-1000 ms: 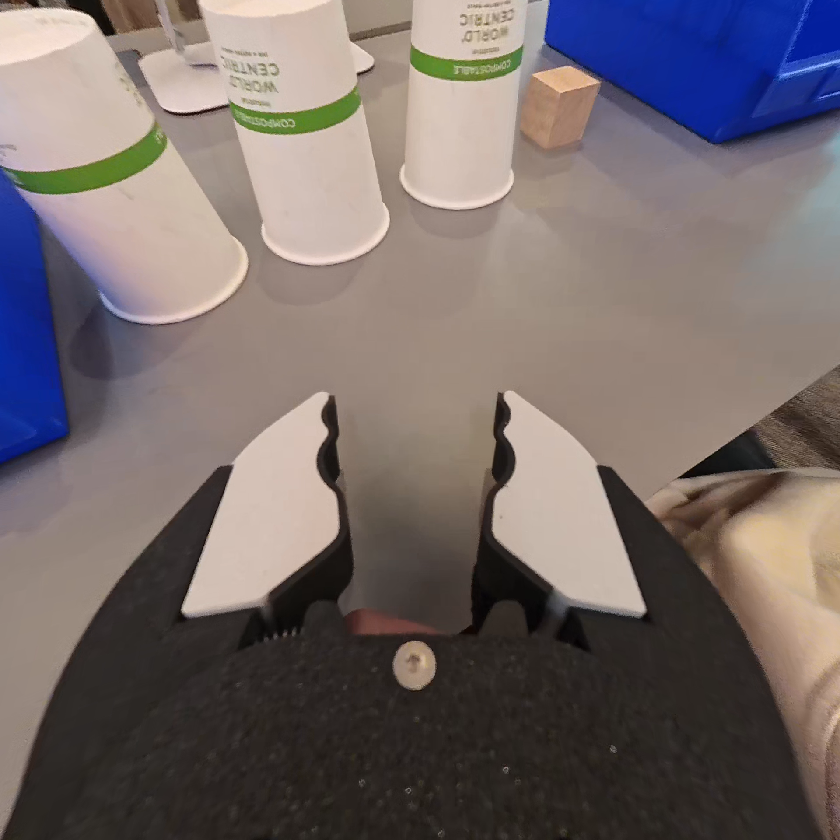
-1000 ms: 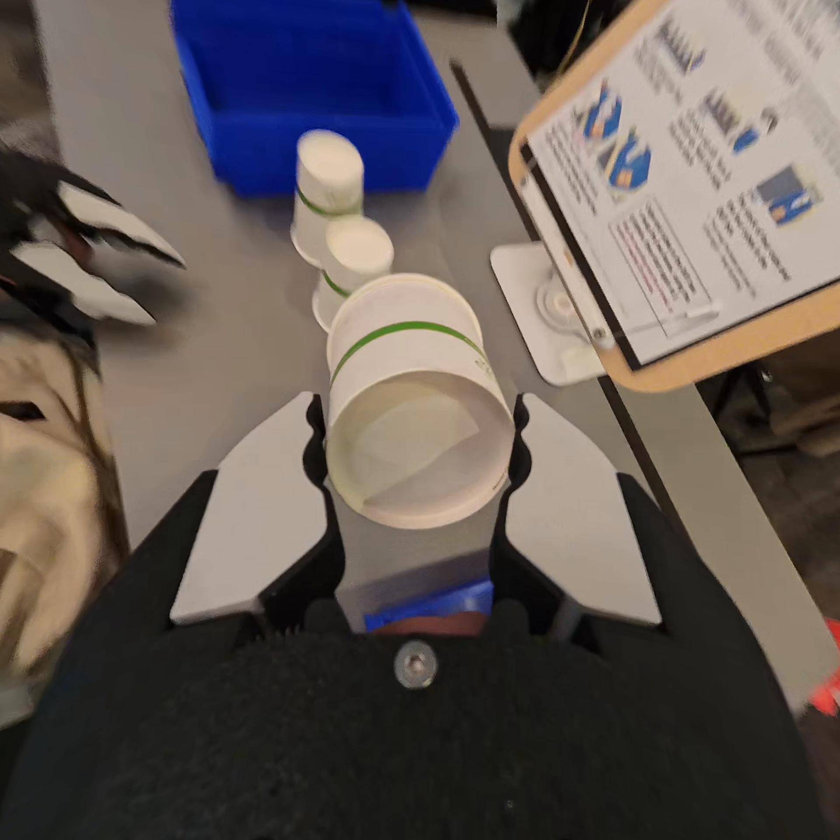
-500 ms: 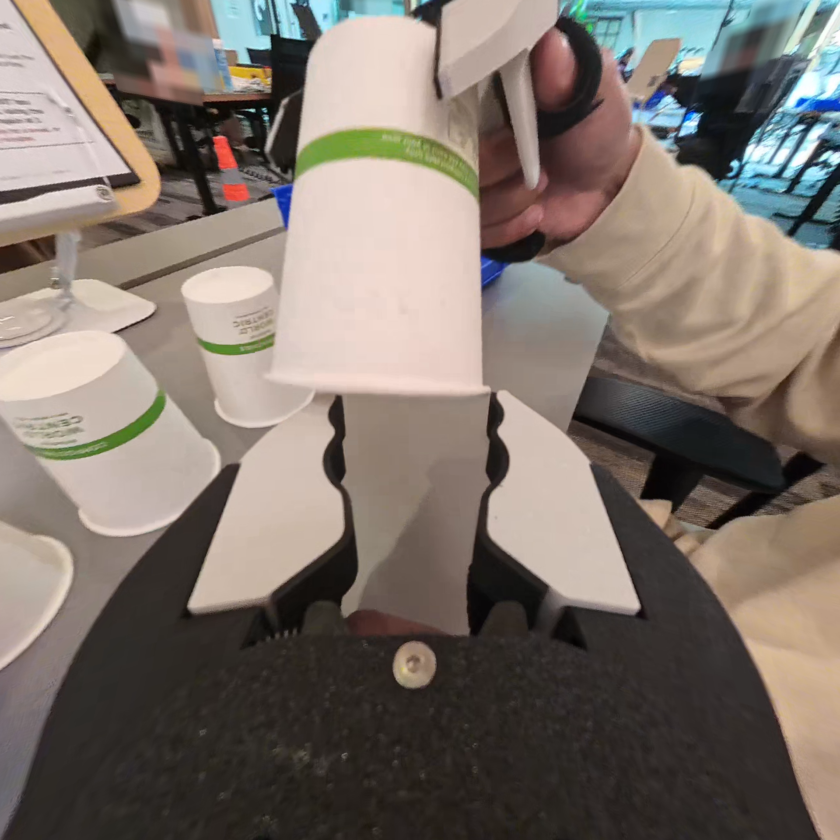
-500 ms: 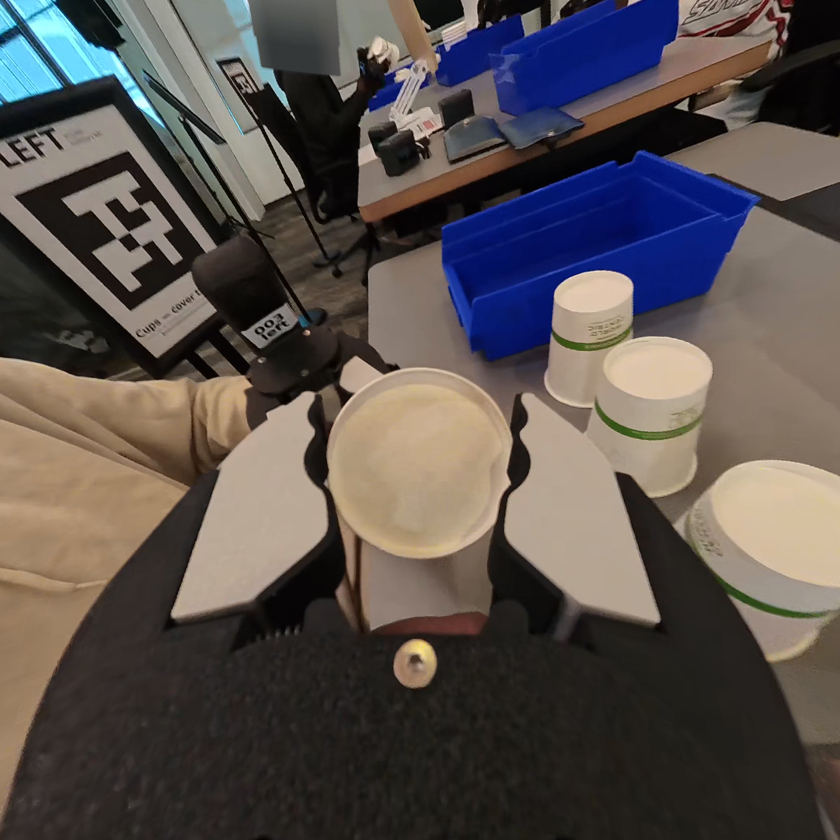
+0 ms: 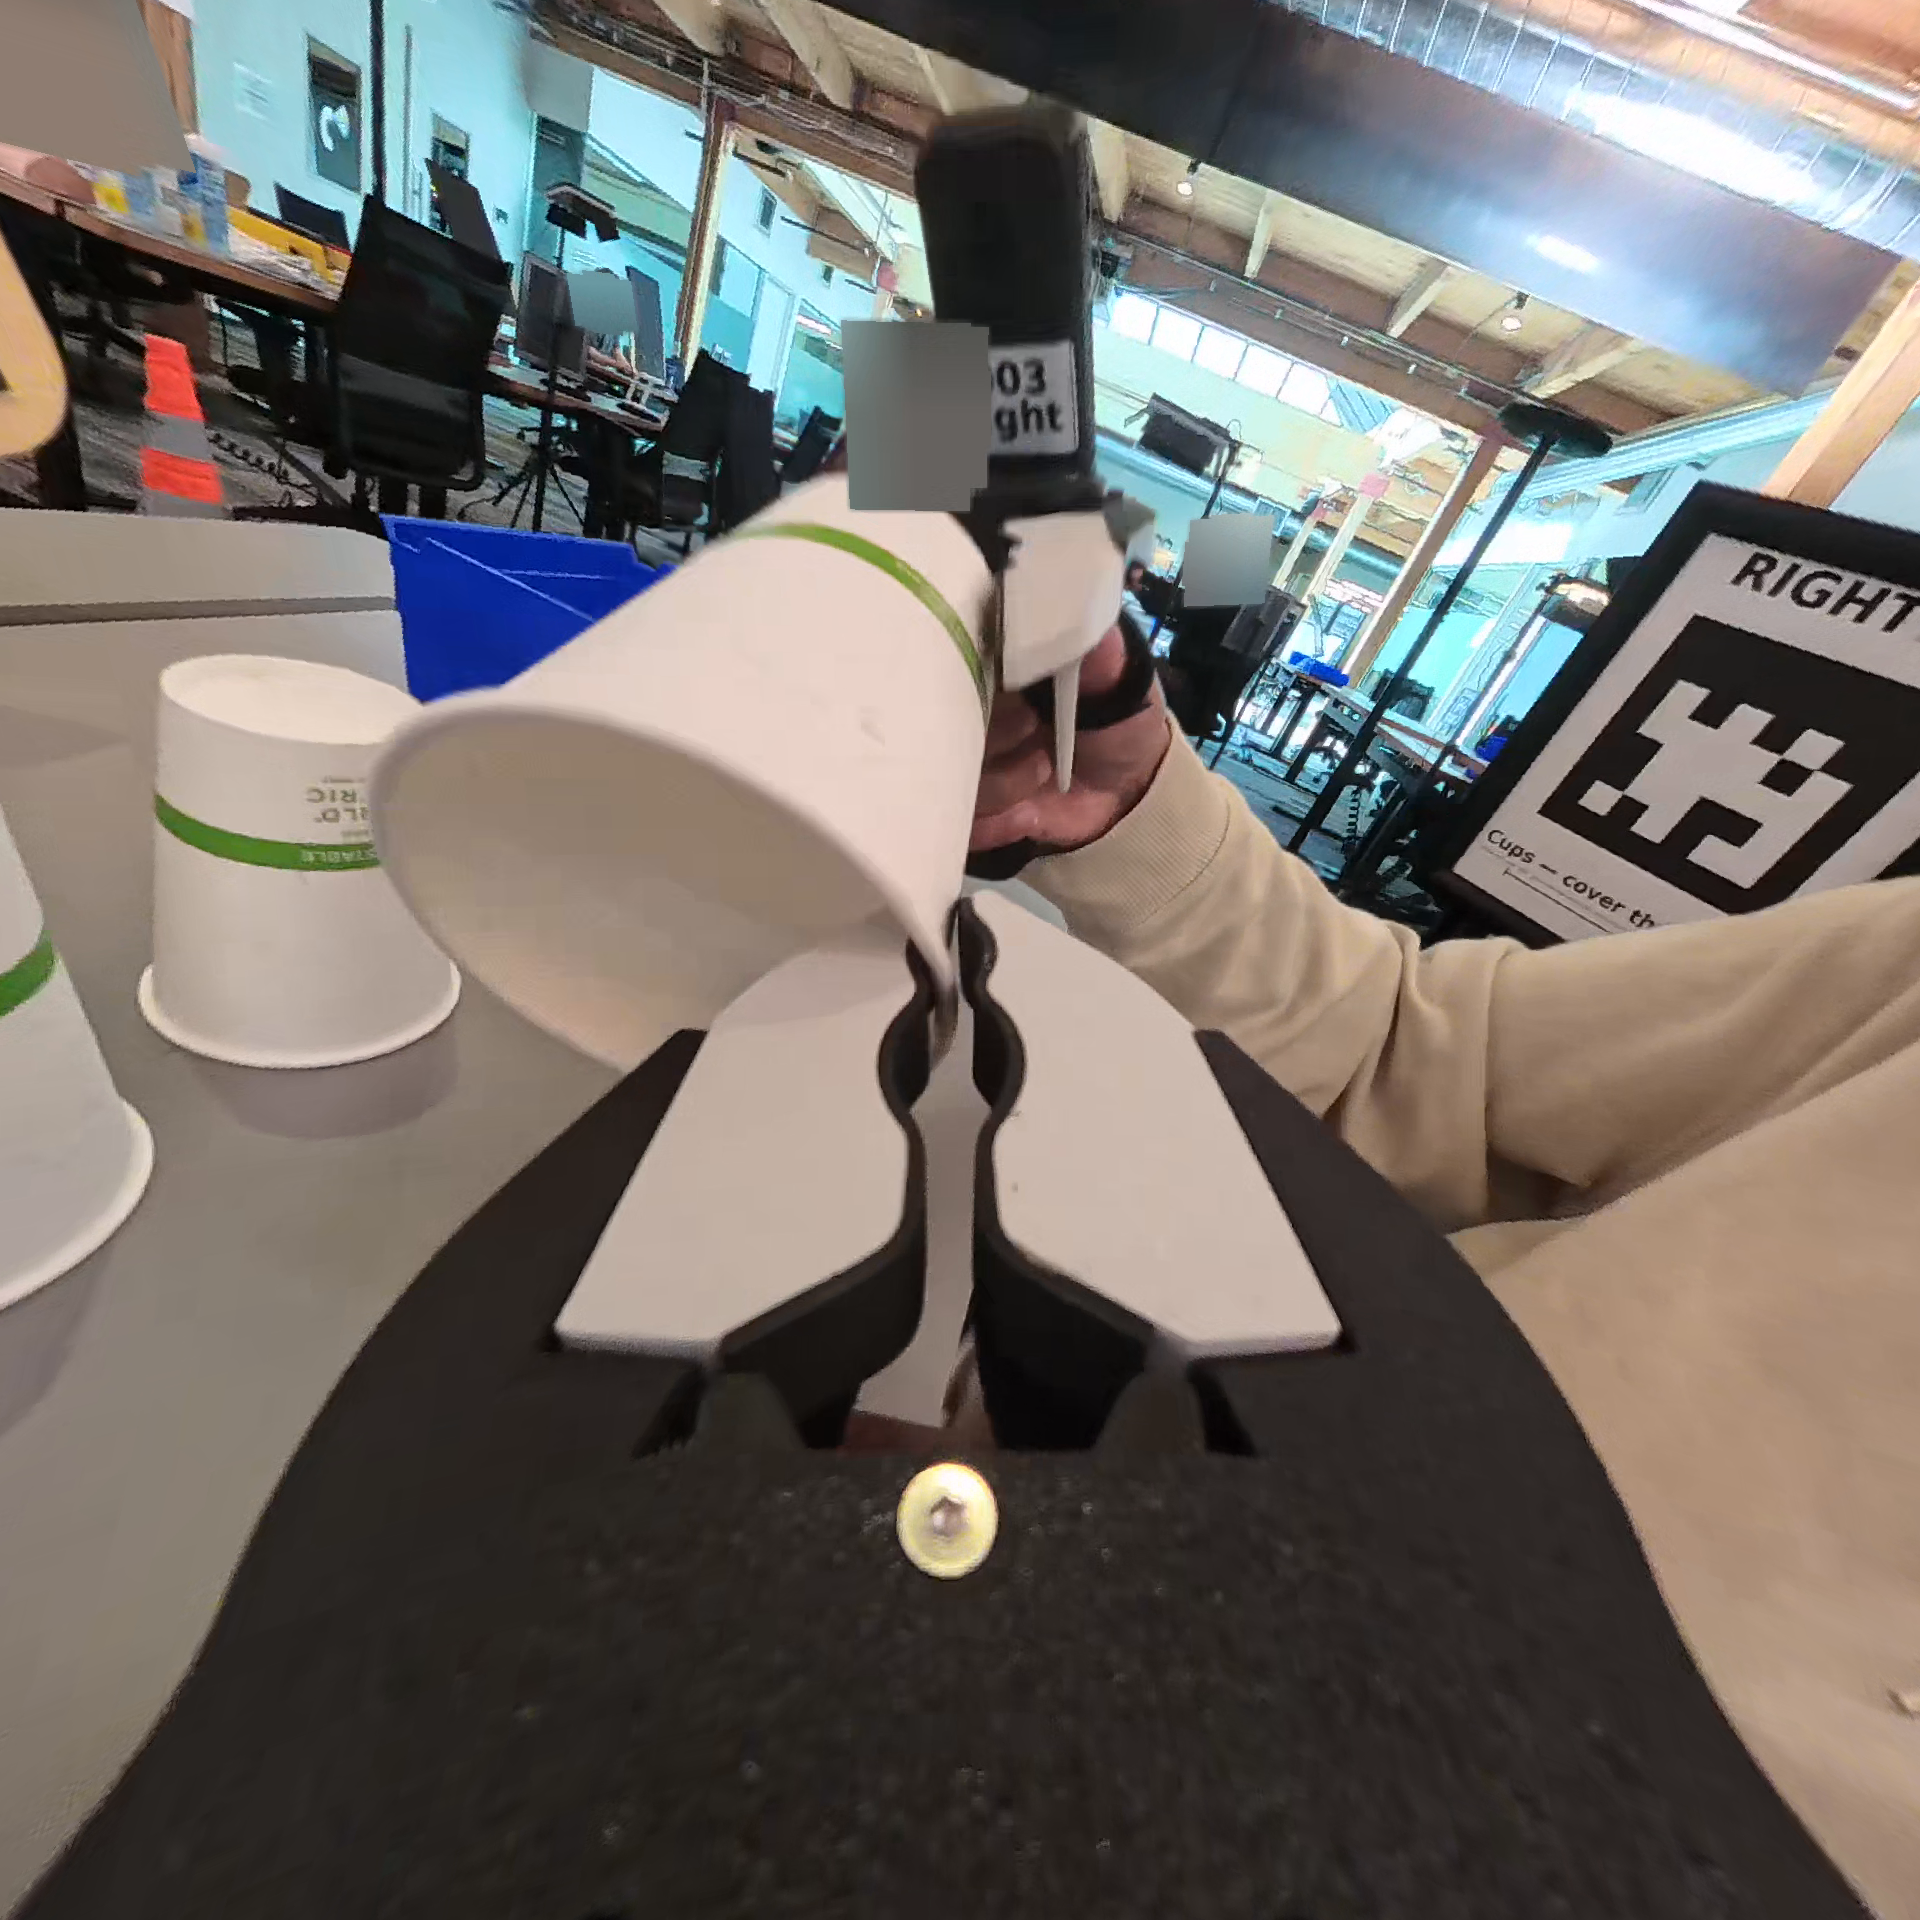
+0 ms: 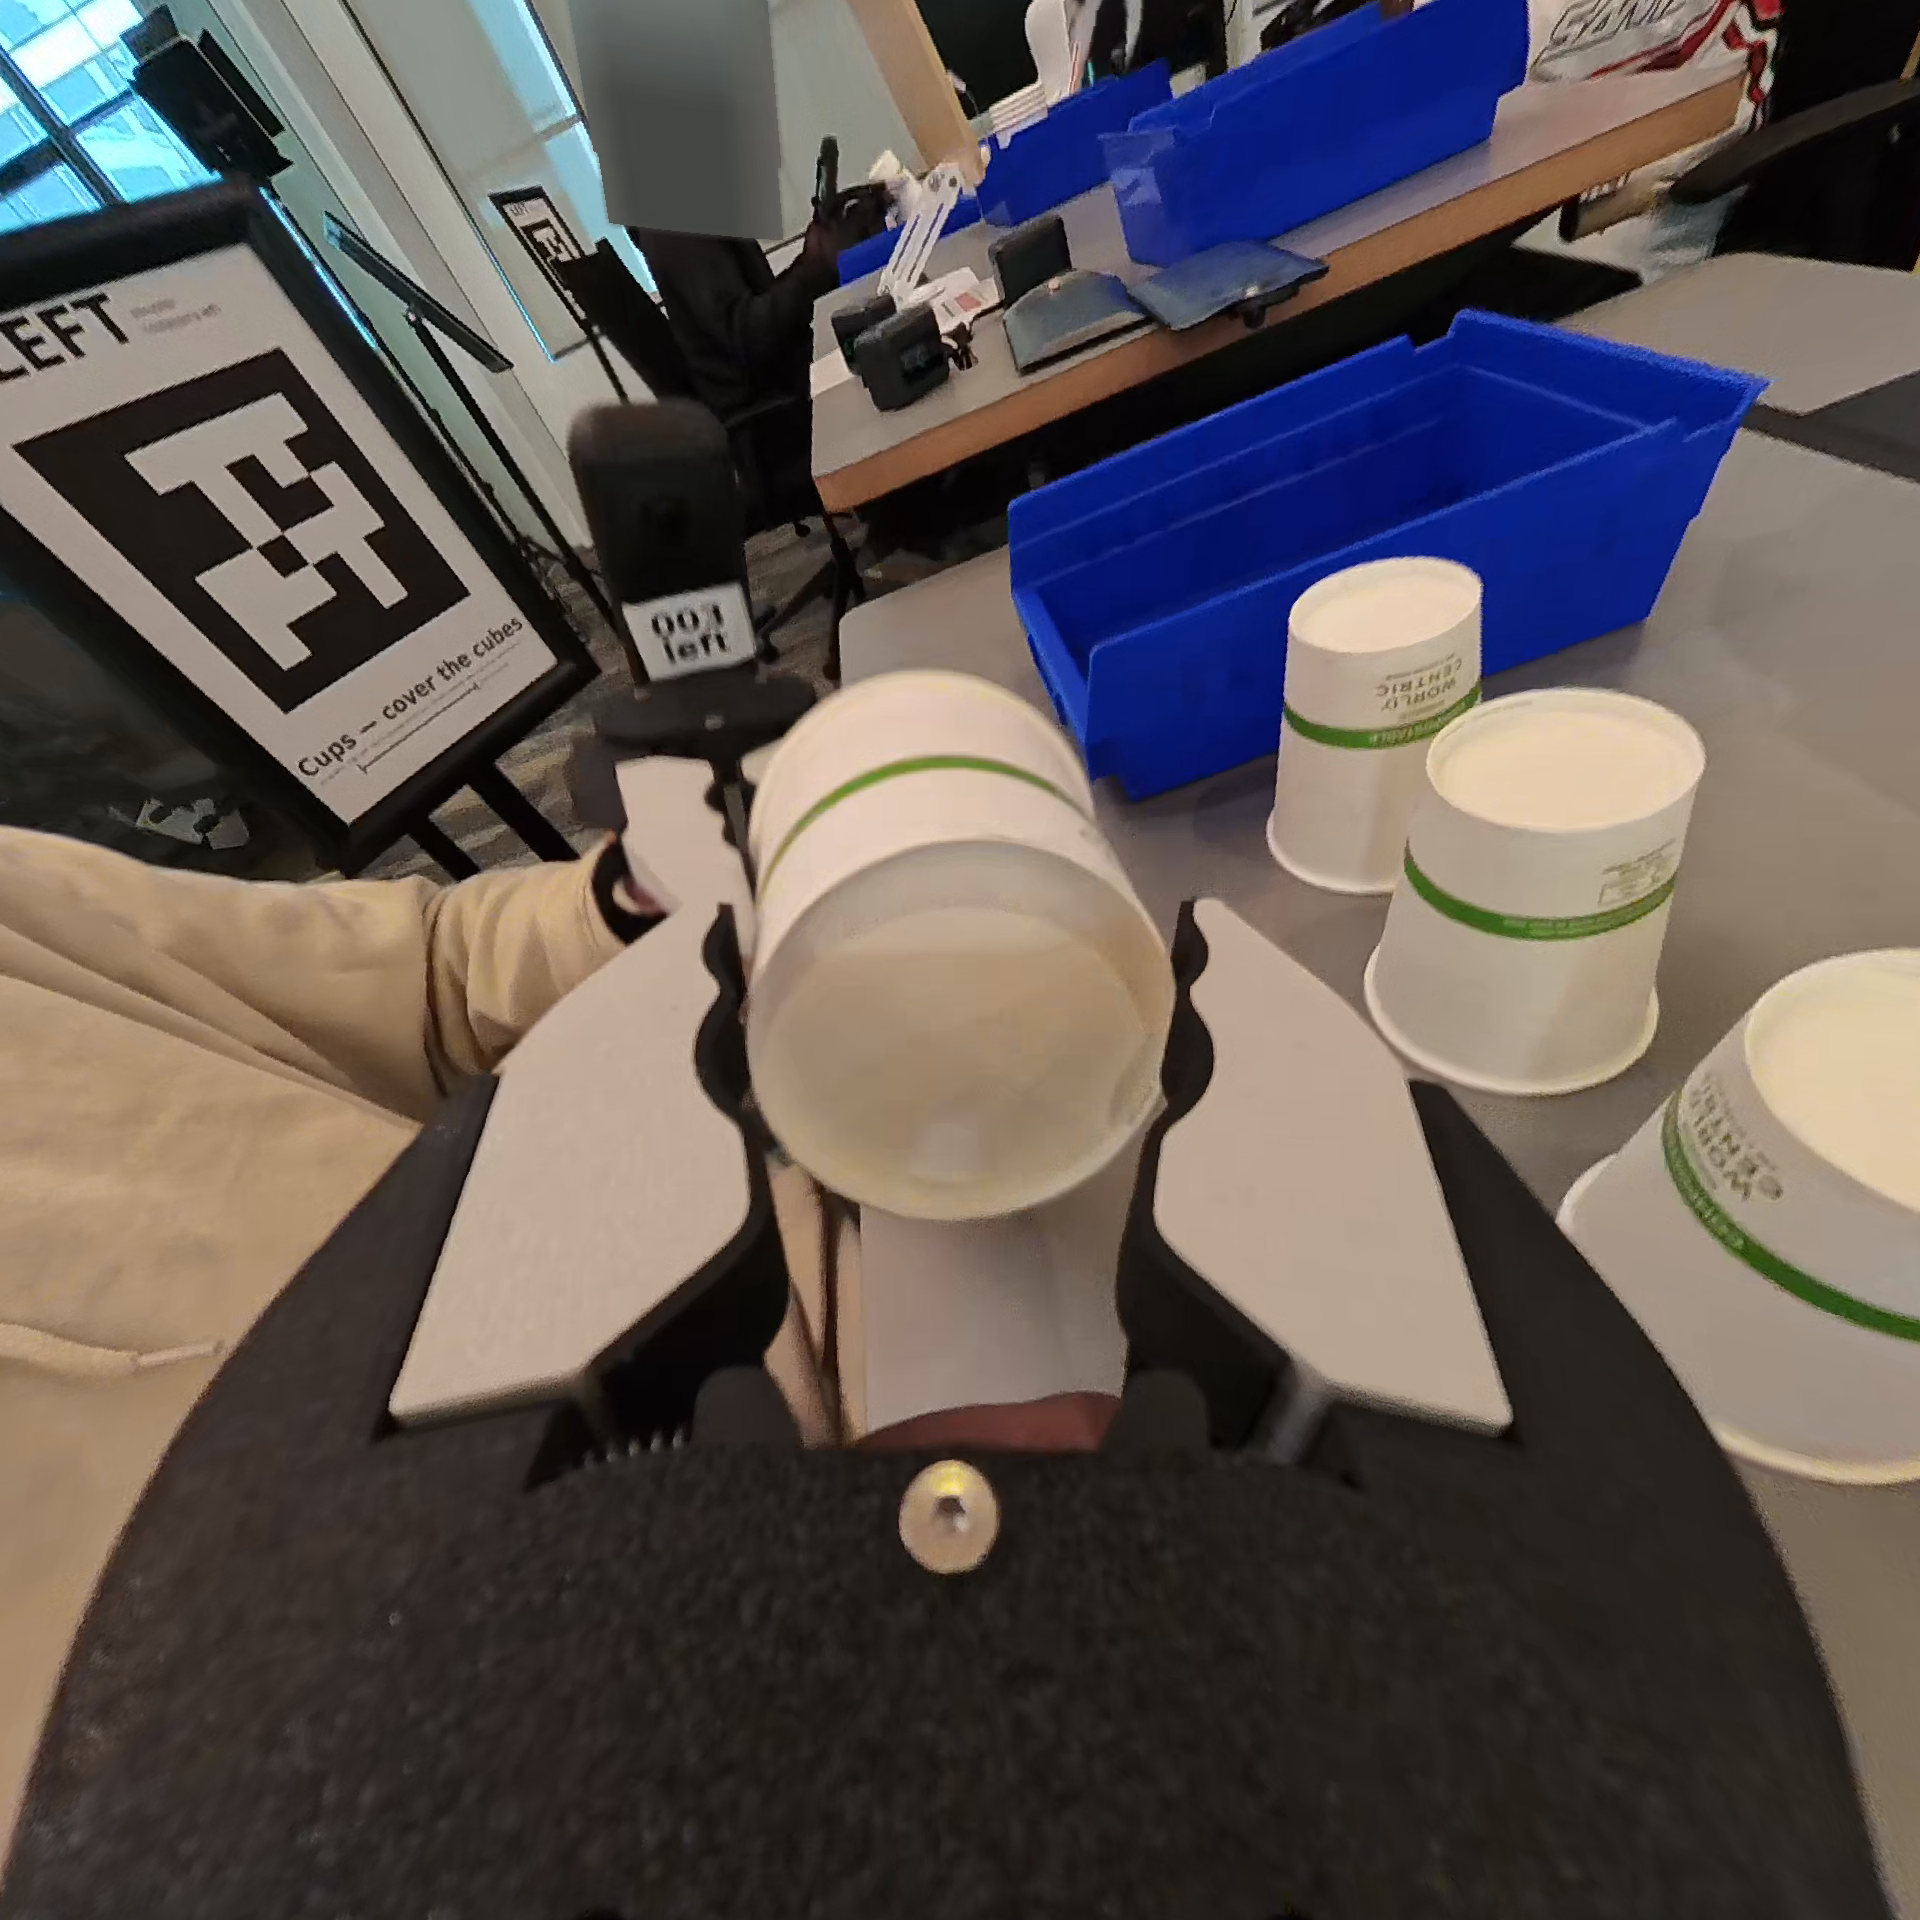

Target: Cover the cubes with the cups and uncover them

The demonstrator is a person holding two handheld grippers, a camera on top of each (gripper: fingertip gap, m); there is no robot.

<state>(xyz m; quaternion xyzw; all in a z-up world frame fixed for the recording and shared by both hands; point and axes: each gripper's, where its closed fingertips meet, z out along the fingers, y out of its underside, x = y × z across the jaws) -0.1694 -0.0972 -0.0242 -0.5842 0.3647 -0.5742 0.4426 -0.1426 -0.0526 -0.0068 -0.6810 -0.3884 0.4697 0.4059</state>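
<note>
A white paper cup with a green band (image 5: 707, 769) is held in the air between both grippers, tilted with its mouth toward the left wrist camera. My left gripper (image 5: 940, 935) is shut on the cup's rim wall. My right gripper (image 6: 956, 935) is shut on the cup (image 6: 935, 935) near its closed base; it also shows in the left wrist view (image 5: 1049, 623). The left gripper (image 6: 686, 821) shows behind the cup in the right wrist view. Three more cups (image 6: 1371, 727) (image 6: 1538, 883) (image 6: 1818, 1195) stand upside down on the grey table (image 6: 1766, 644). No cube shows.
A blue bin (image 6: 1351, 540) stands behind the cups, also in the left wrist view (image 5: 499, 603). Two upside-down cups (image 5: 281, 862) (image 5: 42, 1122) stand at the left. Marker sign boards (image 6: 239, 520) (image 5: 1704, 769) stand off the table. A beige sleeve (image 5: 1455, 1039) crosses at the right.
The left gripper has closed from open onto the cup's rim. The cup, hanging mouth-down in the right gripper, has tipped toward horizontal.
</note>
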